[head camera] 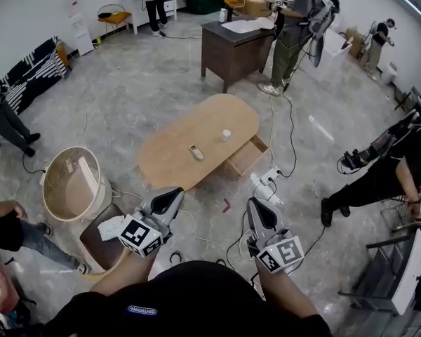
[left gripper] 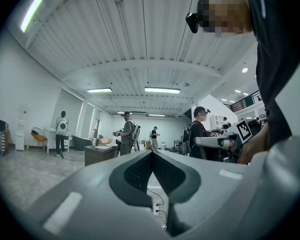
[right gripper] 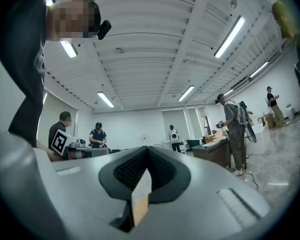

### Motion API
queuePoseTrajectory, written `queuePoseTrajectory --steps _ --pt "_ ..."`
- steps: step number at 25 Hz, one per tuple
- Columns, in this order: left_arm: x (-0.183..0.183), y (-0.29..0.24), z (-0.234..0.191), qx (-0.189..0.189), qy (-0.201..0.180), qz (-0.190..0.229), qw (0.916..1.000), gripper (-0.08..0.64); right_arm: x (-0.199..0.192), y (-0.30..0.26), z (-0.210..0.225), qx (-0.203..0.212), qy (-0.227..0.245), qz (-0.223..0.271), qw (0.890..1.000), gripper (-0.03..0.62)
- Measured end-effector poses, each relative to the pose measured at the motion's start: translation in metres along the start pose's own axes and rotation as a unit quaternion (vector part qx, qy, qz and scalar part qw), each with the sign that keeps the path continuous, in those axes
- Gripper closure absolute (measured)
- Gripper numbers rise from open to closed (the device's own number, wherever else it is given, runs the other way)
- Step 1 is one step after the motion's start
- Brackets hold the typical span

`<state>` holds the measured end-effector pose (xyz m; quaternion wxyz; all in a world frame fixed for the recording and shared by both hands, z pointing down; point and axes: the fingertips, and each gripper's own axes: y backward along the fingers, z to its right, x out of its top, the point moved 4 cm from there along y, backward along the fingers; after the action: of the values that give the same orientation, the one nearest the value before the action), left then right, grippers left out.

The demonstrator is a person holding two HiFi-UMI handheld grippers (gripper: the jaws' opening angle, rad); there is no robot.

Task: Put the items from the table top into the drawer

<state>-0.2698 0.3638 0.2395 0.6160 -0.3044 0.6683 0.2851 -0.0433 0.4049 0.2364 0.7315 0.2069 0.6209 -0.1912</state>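
Where a drawer (head camera: 244, 158) hangs open, oval wooden table (head camera: 172, 149), white cup (head camera: 226, 135)

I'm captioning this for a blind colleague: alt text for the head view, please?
An oval wooden table stands with its drawer pulled open, and with a white cup and what looks like a remote on top. The left hand-held gripper and right hand-held gripper, both shut, hover in the foreground, short of it.

Shows a round wooden tub (head camera: 71, 183) on the grey floor (head camera: 126, 97) at left, a low brown box (head camera: 102, 239) just beside it. Farther back, has a dark desk (head camera: 235, 48) with a standing person (head camera: 295, 30) at its right end. Includes a white power strip (head camera: 265, 181) trailing cables, and a yellow chair (head camera: 114, 17) by the far wall
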Motion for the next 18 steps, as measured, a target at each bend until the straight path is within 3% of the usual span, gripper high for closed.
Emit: queuePoseTrajectory --steps 11,15,18 --pt "-0.003 0.004 0.0 -0.009 0.009 0.012 0.9998 0.557 -0.009 -0.004 -0.005 0.01 -0.003 -0.011 1.0 0.561" --pt "-0.008 0.002 -0.001 -0.021 0.015 0.003 0.9997 0.478 -0.015 -0.01 -0.01 0.023 -0.019 -0.017 0.999 0.418" --pt "-0.014 0.002 -0.004 -0.032 0.017 0.006 0.9993 0.378 -0.013 -0.015 -0.014 0.024 -0.015 -0.007 1.0 0.265"
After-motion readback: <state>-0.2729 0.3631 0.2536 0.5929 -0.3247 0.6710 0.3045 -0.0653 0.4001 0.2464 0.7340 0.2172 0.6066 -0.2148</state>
